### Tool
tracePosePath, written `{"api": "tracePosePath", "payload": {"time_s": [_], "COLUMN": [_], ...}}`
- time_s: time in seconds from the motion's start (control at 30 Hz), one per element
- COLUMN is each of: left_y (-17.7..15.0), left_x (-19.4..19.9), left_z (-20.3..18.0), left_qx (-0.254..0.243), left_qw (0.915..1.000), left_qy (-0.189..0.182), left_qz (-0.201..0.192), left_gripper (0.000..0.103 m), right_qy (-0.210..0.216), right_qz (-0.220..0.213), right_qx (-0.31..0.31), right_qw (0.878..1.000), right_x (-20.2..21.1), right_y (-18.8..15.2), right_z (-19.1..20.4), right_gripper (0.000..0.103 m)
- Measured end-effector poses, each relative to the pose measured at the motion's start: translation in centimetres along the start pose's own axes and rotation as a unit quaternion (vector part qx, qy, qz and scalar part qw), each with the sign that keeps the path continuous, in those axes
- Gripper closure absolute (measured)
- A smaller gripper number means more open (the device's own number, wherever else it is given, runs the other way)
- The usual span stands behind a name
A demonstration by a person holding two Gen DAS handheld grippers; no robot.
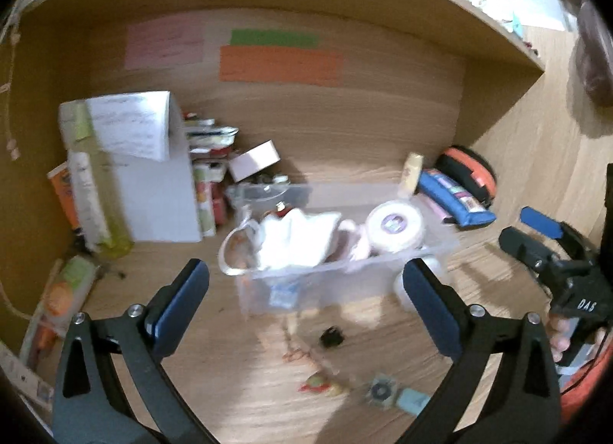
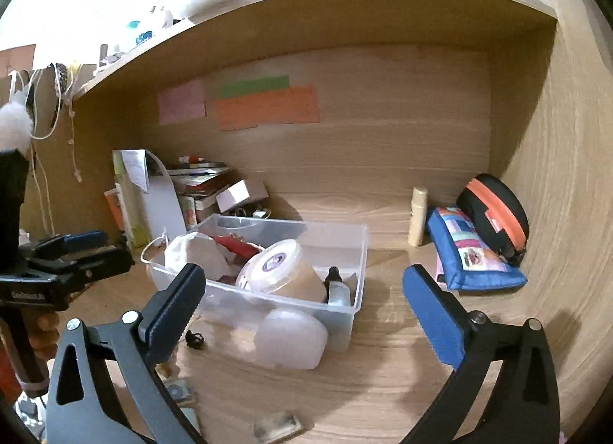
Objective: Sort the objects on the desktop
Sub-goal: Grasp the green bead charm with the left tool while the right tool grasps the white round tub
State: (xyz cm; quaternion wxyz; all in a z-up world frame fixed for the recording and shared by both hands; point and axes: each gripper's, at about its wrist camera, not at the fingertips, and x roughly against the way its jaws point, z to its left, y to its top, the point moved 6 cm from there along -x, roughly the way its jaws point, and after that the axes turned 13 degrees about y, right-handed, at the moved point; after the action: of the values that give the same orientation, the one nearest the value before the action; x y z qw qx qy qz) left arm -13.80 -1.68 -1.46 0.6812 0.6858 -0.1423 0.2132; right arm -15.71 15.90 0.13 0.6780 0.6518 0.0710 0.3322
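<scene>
I'm holding both claws, left (image 1: 306, 290) and right (image 2: 302, 298), spread wide and empty; the clear bin (image 2: 356, 252) is sitting on the desk (image 2: 383, 375) just ahead, between their fingers.

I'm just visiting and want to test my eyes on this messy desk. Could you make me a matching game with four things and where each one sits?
Things:
1. round tub with white lid
2. blue pencil case
3. orange paper note
4. small black clip

Places:
A. stuck on the back wall
B. on the desk in front of the clear plastic bin
C. inside the clear plastic bin
D. by the right wall, beside the black and orange pouch

Pairs: 1-C, 2-D, 3-A, 4-B
</scene>
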Motion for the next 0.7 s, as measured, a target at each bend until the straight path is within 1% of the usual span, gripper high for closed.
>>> {"api": "tracePosePath", "payload": {"time_s": [0.07,0.13,0.17,0.23,0.27,0.33,0.43,0.5,0.6,0.67,0.7], "left_y": [-0.8,-1.8,-2.2,-3.3,-4.0,-5.3,-7.1,-7.9,-8.2,-8.4,-8.5], "left_x": [0.2,0.1,0.0,-0.5,-0.8,-1.3,-1.7,-1.6,-1.6,-1.8,-2.0], "left_z": [0.6,1.5,1.8,2.8,3.2,3.4,3.1,2.6,1.7,1.0,0.7], "left_qx": [0.009,0.016,0.019,0.03,0.037,0.042,0.029,0.022,0.002,-0.009,-0.012], "left_qw": [0.9999,0.9996,0.9993,0.9975,0.9965,0.9952,0.994,0.9938,0.9941,0.9937,0.9932], "left_qy": [-0.002,0.005,0.013,0.044,0.049,0.048,0.036,0.027,0.025,0.02,0.016], "left_qz": [0.01,0.023,0.029,0.046,0.057,0.074,0.099,0.106,0.106,0.11,0.115], "left_gripper": [0.001,0.001,0.001,0.001,0.001,0.001,0.001,0.001,0.001,0.004,0.009], "right_qy": [-0.005,-0.008,-0.008,-0.009,-0.012,-0.015,-0.015,-0.009,-0.004,-0.001,0.0], "right_qz": [0.012,0.03,0.037,0.049,0.057,0.066,0.081,0.097,0.132,0.145,0.153], "right_qx": [-0.001,-0.002,-0.001,0.001,0.002,0.0,-0.01,-0.023,-0.045,-0.053,-0.059], "right_qw": [1.0,1.0,0.999,0.999,0.998,0.998,0.997,0.995,0.99,0.988,0.987], "right_x": [-0.1,-0.3,-0.3,-0.4,-0.6,-0.7,-1.1,-1.6,-3.0,-3.6,-4.0], "right_y": [-0.6,-1.3,-1.7,-2.4,-2.8,-3.5,-4.5,-5.2,-6.4,-6.9,-7.1], "right_z": [0.0,0.0,0.0,0.1,0.1,0.0,-0.1,-0.3,-0.7,-0.8,-0.9], "right_gripper": [0.0,0.0,0.0,0.0,0.0,0.0,0.0,0.0,0.0,0.0,0.0]}}
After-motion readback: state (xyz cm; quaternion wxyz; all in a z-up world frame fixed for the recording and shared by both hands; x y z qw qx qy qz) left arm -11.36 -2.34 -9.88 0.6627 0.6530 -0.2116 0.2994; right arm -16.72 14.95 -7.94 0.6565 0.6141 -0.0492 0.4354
